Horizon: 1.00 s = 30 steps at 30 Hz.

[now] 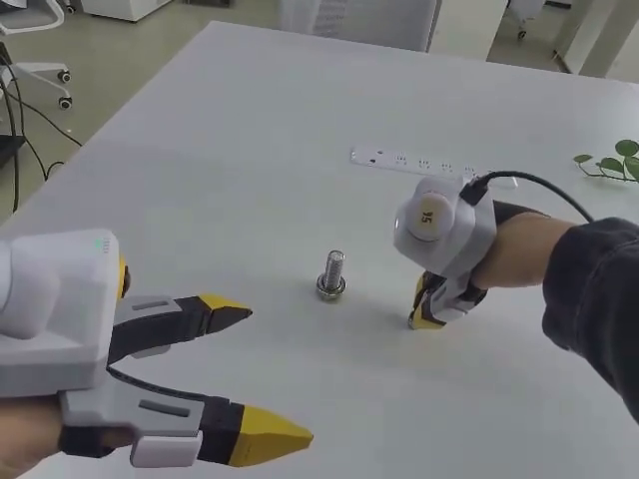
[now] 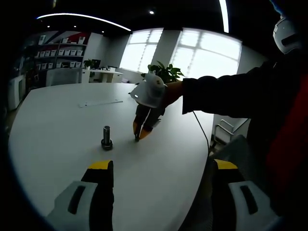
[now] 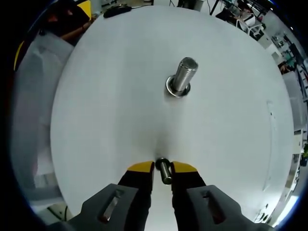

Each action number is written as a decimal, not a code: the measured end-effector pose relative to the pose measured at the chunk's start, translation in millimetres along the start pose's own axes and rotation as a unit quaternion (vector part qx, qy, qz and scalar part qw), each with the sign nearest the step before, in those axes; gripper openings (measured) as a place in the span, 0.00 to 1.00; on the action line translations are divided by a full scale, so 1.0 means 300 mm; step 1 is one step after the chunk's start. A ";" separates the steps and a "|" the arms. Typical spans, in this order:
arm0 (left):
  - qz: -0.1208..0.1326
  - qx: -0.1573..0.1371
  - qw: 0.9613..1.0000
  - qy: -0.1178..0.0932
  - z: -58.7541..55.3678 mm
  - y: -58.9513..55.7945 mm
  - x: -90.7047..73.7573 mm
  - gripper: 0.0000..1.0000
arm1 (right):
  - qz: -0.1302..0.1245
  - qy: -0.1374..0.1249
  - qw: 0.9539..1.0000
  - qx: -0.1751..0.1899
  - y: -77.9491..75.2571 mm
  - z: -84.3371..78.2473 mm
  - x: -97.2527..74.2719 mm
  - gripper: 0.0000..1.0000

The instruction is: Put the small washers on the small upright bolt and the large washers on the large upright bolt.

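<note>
Small bolt (image 3: pixel 164 171) is standing between the jaw tips of the right hand-held gripper (image 1: pixel 426 315), which is pointing down at the table (image 1: pixel 250 150) with its jaws drawn narrow and apparently pinching the bolt's shank. Being steel, short and smooth, it is probably light but slippery and rigid. A grip low on the shank, square across it, looks safest, since a hold near the rounded top is likely to let it pivot or squirt out. It is also likely to topple if let go while tilted.

Left of that gripper and near it, the large bolt (image 1: pixel 332 271) is standing upright on the table. It is serving as the one holder in the scene: a flat metal ring that looks like a washer (image 3: pixel 171 90) is lying around its base, though how many are stacked there is too small to tell. Washers of this kind are thin and stiff, and are best taken by the edge.

At the near left, the left hand-held gripper (image 1: pixel 268 373) is hovering above the table with its jaws spread wide and nothing between them.
</note>
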<state>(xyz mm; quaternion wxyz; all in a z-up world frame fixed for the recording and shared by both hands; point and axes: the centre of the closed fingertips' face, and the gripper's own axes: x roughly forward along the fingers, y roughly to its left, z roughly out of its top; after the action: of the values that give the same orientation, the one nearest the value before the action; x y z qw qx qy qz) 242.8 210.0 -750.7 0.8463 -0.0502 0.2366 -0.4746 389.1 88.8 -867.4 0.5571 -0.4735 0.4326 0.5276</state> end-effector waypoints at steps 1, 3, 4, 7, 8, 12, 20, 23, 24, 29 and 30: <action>0.000 0.000 1.000 0.000 0.000 0.000 0.000 0.83 | 0.000 -0.001 1.000 0.000 0.002 0.000 0.000 0.16; 0.000 0.000 1.000 0.001 0.000 0.000 0.001 0.83 | -0.001 -0.002 1.000 0.002 0.001 0.001 0.001 0.17; 0.000 0.000 1.000 0.001 -0.001 0.000 0.001 0.83 | -0.001 -0.004 1.000 0.002 -0.001 0.003 0.000 0.17; -0.001 0.001 1.000 0.001 0.001 -0.001 0.004 0.84 | -0.003 -0.005 1.000 0.003 -0.003 0.003 -0.002 0.18; -0.002 0.001 1.000 0.001 0.001 -0.002 0.004 0.84 | -0.003 -0.004 1.000 0.004 -0.003 0.002 -0.003 0.19; -0.002 0.002 1.000 0.001 0.002 -0.001 0.004 0.84 | -0.007 -0.014 1.000 0.013 -0.007 0.007 -0.013 0.24; -0.004 0.005 1.000 0.001 0.006 -0.007 0.007 0.84 | -0.012 -0.026 0.999 0.029 -0.007 0.006 -0.026 0.38; -0.004 0.006 1.000 0.001 0.007 -0.007 0.007 0.84 | -0.012 -0.032 0.999 0.036 0.000 0.006 -0.036 0.43; -0.005 0.006 1.000 0.001 0.008 -0.008 0.008 0.84 | -0.013 -0.037 0.998 0.040 0.001 0.008 -0.040 0.45; -0.006 0.008 1.000 0.001 0.012 -0.010 0.010 0.84 | -0.018 -0.052 0.997 0.058 0.015 0.010 -0.056 0.57; -0.007 0.009 1.000 0.001 0.013 -0.010 0.011 0.84 | -0.019 -0.052 0.997 0.060 0.017 0.007 -0.059 0.58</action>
<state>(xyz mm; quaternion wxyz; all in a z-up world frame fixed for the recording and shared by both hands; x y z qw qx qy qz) 243.6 205.2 -747.6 0.8434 -0.0440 0.2327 -0.4822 382.8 87.6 -850.2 0.6163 -0.4193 0.4246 0.5139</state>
